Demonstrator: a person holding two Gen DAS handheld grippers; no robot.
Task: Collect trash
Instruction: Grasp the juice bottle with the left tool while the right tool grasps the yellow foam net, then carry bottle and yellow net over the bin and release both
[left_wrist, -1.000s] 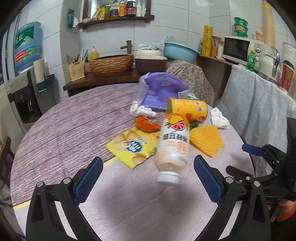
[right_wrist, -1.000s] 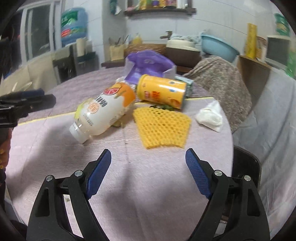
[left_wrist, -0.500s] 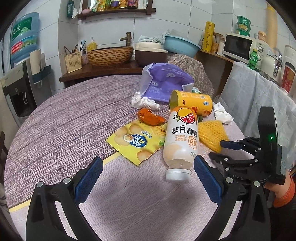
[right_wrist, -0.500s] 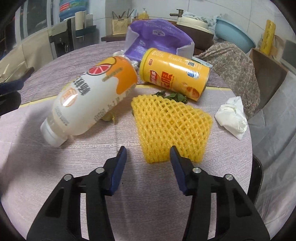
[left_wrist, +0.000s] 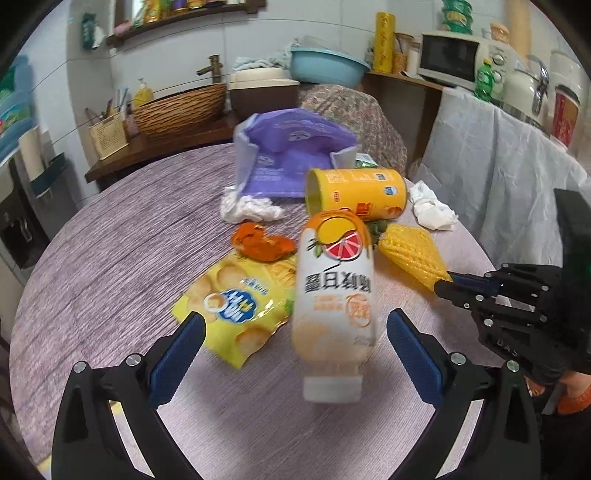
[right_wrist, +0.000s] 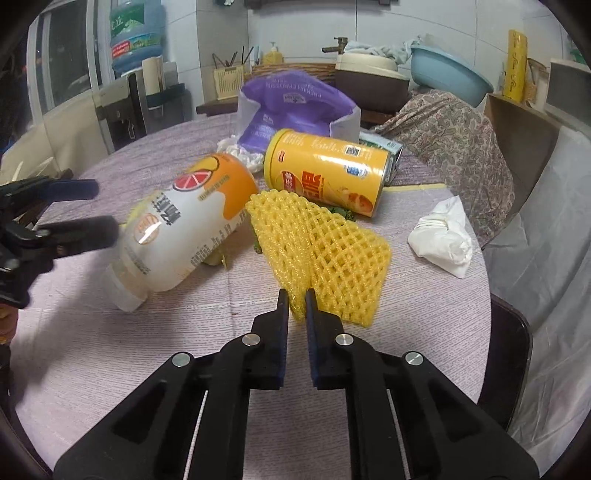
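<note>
My right tool (right_wrist: 296, 301) is pinching the near corner of the yellow foam fruit net (right_wrist: 325, 254); its jaws have just been closing, and the mesh is bunching up between the pads. The rest of the net is lying on the round tabletop (right_wrist: 406, 332), just in front of the tipped yellow snack canister (right_wrist: 328, 171).

My left tool (left_wrist: 295, 354) is standing wide open and is gripping nothing. The grapefruit drink bottle (left_wrist: 334, 295) is lying on its side between the two blue pads, cap end toward me, and neither pad is touching it.

Other trash is sitting on the tabletop: a yellow biscuit packet (left_wrist: 236, 306) just left of the bottle, an orange peel (left_wrist: 262, 243) beyond the packet, a crumpled white tissue (left_wrist: 251, 210) in front of the purple bag (left_wrist: 291, 162), and a second tissue wad (right_wrist: 443, 236) to the right of the net, apart from it.
</note>
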